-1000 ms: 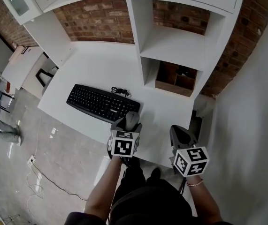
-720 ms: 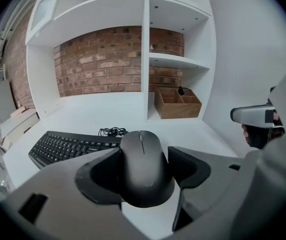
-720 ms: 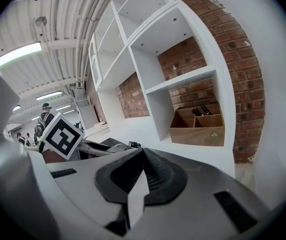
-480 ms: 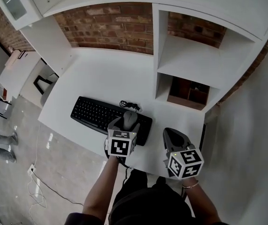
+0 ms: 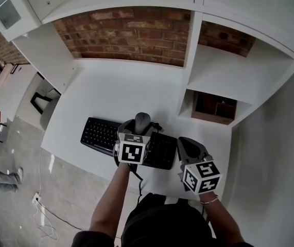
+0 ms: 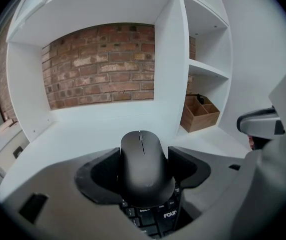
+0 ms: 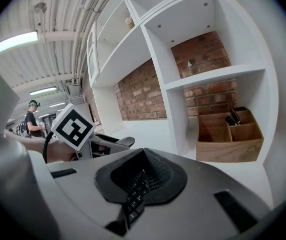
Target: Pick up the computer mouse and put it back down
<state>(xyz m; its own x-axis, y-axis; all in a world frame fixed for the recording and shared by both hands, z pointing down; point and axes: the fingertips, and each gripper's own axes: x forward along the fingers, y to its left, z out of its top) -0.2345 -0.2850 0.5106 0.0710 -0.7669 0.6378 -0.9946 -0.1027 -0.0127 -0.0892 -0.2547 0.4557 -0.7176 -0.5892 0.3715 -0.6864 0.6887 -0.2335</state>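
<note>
The one print I can read is on the keyboard [image 6: 165, 216], seen in my left gripper view just under the mouse [image 6: 144, 164]: white letters "FOU", then a fourth letter I cannot tell. The key legends are too small to read. The left cube [image 5: 132, 153] and right cube [image 5: 202, 176] bear only black-and-white square markers.

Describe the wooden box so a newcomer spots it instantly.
Start at the white shelf unit standing on the right of the desk. In its lowest cubby sits the wooden box, split into compartments. It is the only brown wood thing among white surfaces.
</note>
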